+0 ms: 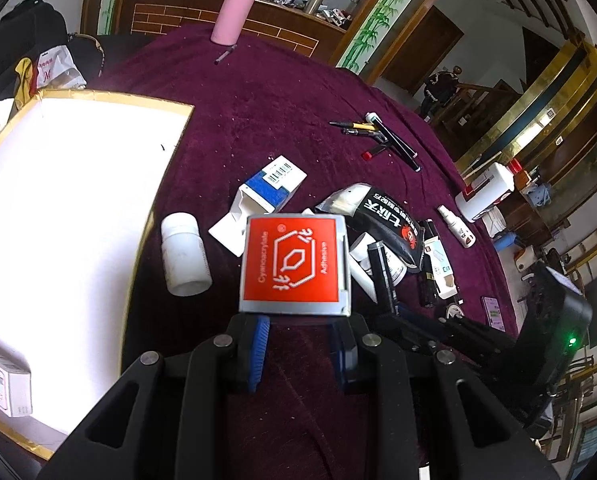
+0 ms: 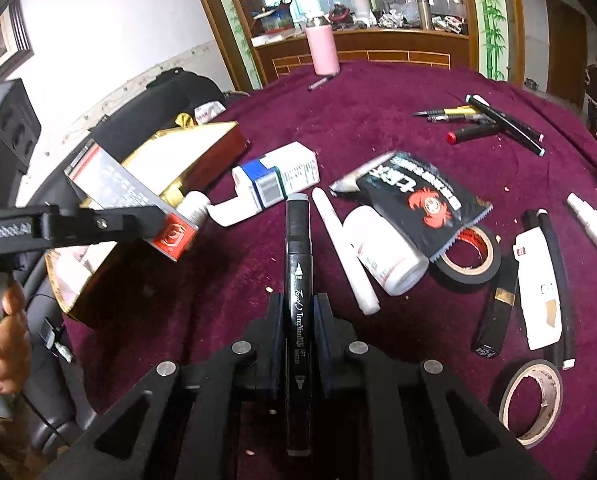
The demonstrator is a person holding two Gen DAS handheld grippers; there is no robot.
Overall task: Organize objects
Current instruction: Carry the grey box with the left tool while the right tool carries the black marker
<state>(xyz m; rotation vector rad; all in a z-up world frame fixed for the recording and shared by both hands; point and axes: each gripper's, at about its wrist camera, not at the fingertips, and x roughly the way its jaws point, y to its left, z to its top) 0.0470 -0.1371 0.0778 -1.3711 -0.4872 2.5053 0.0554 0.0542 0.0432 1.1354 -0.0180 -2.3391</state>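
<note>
Clamped lengthwise in the right gripper (image 2: 298,320), a black marker (image 2: 297,280) pointed at the blue-and-white carton (image 2: 276,182), white bottle (image 2: 386,252) just right of it. Left of the carton, the left gripper (image 1: 298,340) gripped an adhesive box (image 1: 294,266) beside the gold-rimmed tray (image 1: 184,114).

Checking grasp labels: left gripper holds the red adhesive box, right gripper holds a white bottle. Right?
Not quite. The left gripper does hold the red adhesive box, but the right gripper is shut on a black marker, not a white bottle. The right wrist view shows it; the white bottle lies on the cloth.
</note>
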